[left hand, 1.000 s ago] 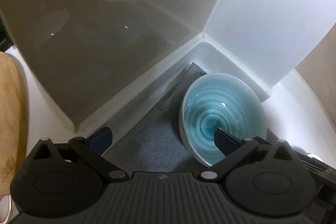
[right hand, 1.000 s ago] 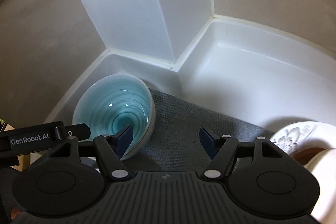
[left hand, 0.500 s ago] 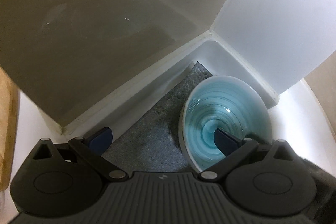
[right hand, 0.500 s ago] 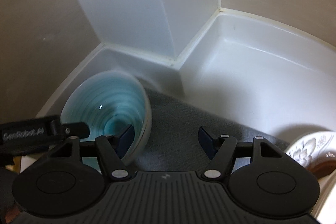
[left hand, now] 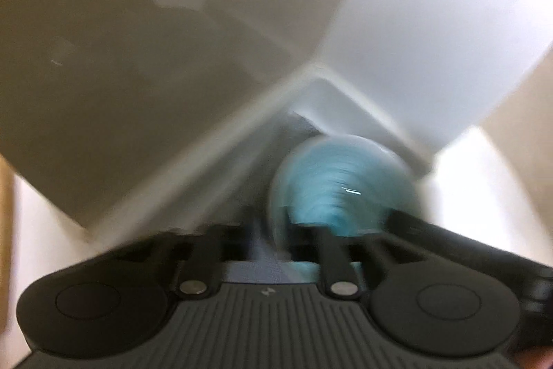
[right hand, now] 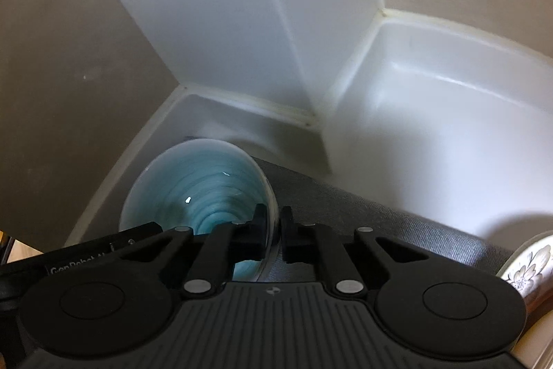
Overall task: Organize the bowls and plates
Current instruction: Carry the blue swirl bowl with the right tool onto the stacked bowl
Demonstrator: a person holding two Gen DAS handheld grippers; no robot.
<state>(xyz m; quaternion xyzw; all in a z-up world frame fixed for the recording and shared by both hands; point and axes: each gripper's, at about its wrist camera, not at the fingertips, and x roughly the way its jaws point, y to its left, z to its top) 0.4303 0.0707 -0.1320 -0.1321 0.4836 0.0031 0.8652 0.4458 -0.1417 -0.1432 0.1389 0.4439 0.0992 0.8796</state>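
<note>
A blue glazed bowl (right hand: 200, 192) stands on a grey mat (right hand: 363, 217) in a white corner. My right gripper (right hand: 274, 234) is shut on the bowl's right rim, one finger inside and one outside. In the blurred left wrist view my left gripper (left hand: 273, 241) is shut on the near left rim of the same bowl (left hand: 342, 182). The left gripper's body (right hand: 79, 255) shows at the lower left of the right wrist view.
White walls (right hand: 214, 23) and a raised white ledge (right hand: 442, 134) close in behind the mat. A white plate with a flower pattern (right hand: 528, 268) sits at the right edge. A wooden edge (left hand: 5, 230) shows at the far left.
Both grippers were open beside the bowl; each has closed on its rim. The left view has blurred from motion, and the bowl looks shifted.
</note>
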